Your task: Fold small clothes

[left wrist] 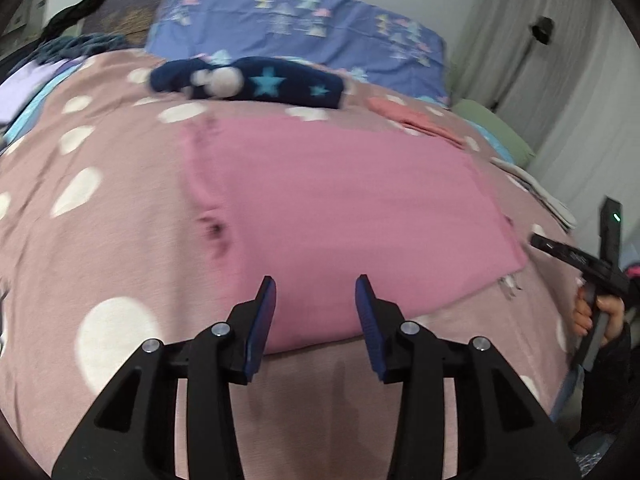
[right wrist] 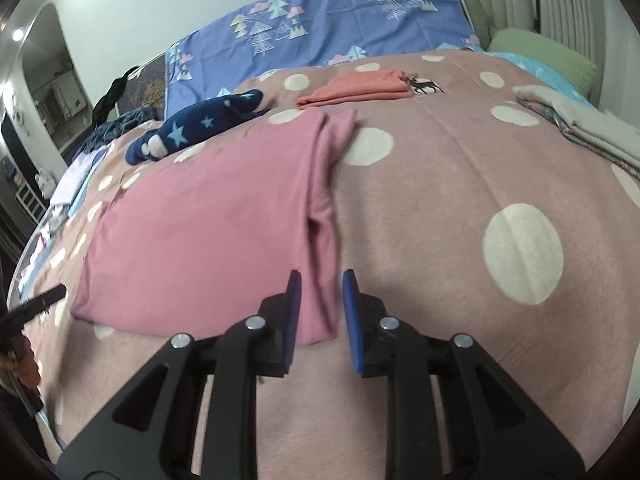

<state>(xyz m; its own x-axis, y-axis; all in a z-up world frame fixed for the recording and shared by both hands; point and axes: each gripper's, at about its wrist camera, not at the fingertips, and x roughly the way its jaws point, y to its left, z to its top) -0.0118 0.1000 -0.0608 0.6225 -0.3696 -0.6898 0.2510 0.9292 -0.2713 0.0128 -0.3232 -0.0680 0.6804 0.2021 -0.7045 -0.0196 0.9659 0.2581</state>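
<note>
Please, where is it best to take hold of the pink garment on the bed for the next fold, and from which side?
Probably at its near hem. The pink garment lies flat on the dotted blanket, its near edge facing both hand-held grippers. The right hand-held gripper is open over the near right corner, where folded layers stack up; the left hand-held gripper is open at the near edge. Come from the near side, low, pinching all layers.

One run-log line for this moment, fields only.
stage: fold laid | item: pink folded garment flat on polka-dot bedspread | left gripper: open, empty | right gripper: open, over garment's near edge
</note>
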